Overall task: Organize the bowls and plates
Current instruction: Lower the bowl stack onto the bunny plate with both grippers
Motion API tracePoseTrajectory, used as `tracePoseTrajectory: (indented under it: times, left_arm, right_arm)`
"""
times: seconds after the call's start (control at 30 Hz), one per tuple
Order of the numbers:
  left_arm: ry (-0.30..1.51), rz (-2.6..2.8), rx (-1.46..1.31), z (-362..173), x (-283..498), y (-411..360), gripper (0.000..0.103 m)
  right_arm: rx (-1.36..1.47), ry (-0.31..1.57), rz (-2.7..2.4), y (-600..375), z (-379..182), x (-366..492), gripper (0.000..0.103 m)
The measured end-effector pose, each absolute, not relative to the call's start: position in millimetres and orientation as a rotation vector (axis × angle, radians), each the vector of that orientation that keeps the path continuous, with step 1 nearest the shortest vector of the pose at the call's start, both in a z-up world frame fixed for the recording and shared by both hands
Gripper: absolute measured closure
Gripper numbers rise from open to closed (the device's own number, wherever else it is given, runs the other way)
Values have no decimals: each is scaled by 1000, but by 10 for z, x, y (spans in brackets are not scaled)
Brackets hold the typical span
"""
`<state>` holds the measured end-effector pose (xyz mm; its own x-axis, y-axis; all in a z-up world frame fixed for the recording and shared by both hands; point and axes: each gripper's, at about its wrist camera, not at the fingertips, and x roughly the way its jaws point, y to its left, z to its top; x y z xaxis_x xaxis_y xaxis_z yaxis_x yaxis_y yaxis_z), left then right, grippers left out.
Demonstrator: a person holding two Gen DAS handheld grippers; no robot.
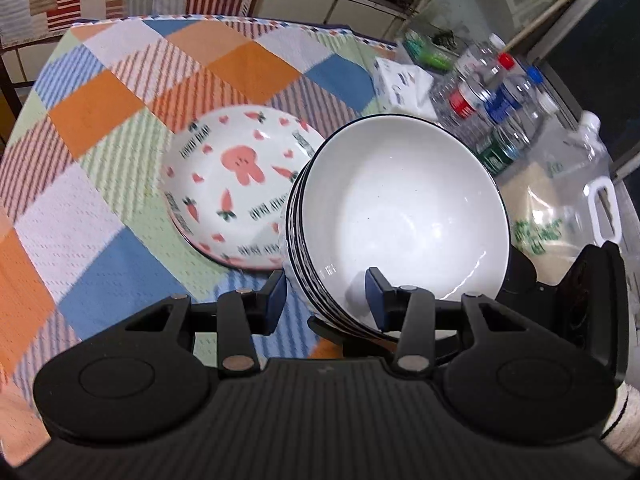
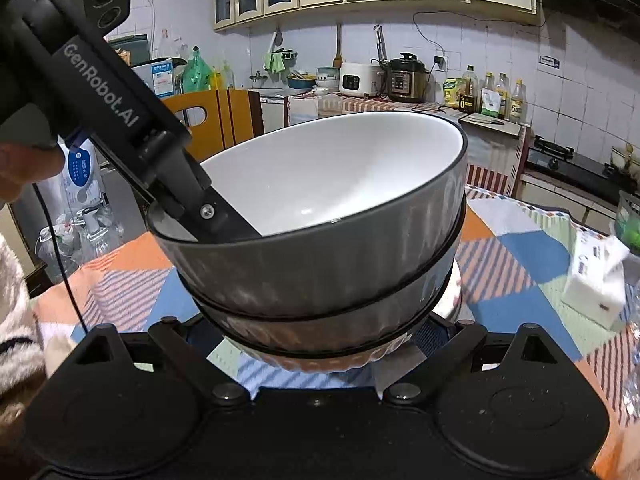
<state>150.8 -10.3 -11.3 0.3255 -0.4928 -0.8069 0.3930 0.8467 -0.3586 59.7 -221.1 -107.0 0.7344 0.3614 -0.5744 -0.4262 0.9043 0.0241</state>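
so the stack of bowls (image 1: 400,216) sits low right of centre in the left wrist view, tipped so the top bowl's mouth faces the camera. the left gripper (image 1: 326,296) has it by the near rim: one blue pad inside the white interior, the other outside against the black-edged rims, so it's clamped on that wall. the carrot-print plate (image 1: 236,184) lies flat on the checkered tablecloth (image 1: 100,120), just left of the stack and partly behind it, so i'd guess any move goes leftward.

the right wrist view adds the ribbed grey outsides. the right gripper (image 2: 320,344) sits under the stack's base with its jaws spread wide, but its tips are hidden, so i can't tell if they touch.
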Motion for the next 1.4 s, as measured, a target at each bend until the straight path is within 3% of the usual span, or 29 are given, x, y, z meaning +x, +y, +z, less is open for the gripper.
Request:
tracePoseTrajectory:
  times: [0.63,1.4]
  left_arm:
    - [1104,-509,-118,-727,2665,-13,62]
    - [1069,-487,-172,-946,2656,-100,60]
  right_arm:
    - [-126,713,433,-1999,-1508,1764,6]
    - [-90,819,361,-2025,-1697,1872,6]
